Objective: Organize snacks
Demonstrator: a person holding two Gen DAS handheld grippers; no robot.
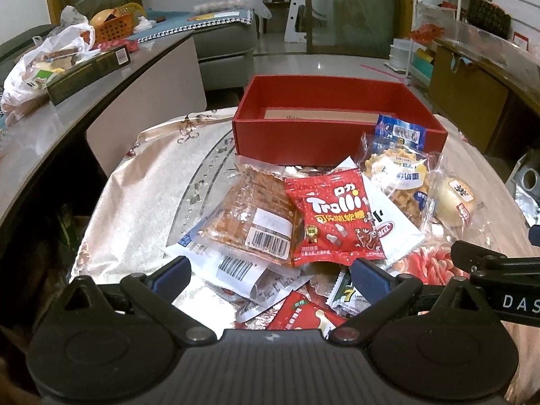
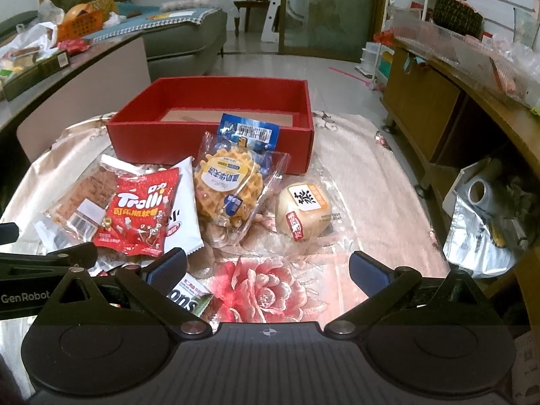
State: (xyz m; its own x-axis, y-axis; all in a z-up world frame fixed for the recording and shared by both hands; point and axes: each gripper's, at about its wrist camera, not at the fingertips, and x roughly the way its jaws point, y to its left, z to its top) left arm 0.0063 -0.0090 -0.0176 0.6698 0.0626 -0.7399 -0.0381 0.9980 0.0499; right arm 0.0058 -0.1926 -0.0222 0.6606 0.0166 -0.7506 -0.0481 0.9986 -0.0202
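A red box (image 1: pixel 337 135) (image 2: pixel 209 141) stands open at the far side of the table, holding only a cardboard liner. In front of it lies a pile of snacks: a red Trolli bag (image 1: pixel 334 222) (image 2: pixel 138 219), a brown jerky pack (image 1: pixel 253 212) (image 2: pixel 81 199), a wrapped waffle (image 1: pixel 398 179) (image 2: pixel 229 192), a blue packet (image 1: pixel 401 131) (image 2: pixel 249 131) leaning on the box, and a round white bun (image 1: pixel 455 202) (image 2: pixel 303 209). My left gripper (image 1: pixel 270 273) is open just before the pile. My right gripper (image 2: pixel 266 266) is open over the floral cloth, near the bun.
A floral tablecloth (image 2: pixel 354 168) covers the table. A grey counter (image 1: pixel 67 108) with bags, a dark box and an orange basket stands at the left. A wooden cabinet (image 2: pixel 438 108) stands at the right. A sofa (image 2: pixel 182 37) is behind.
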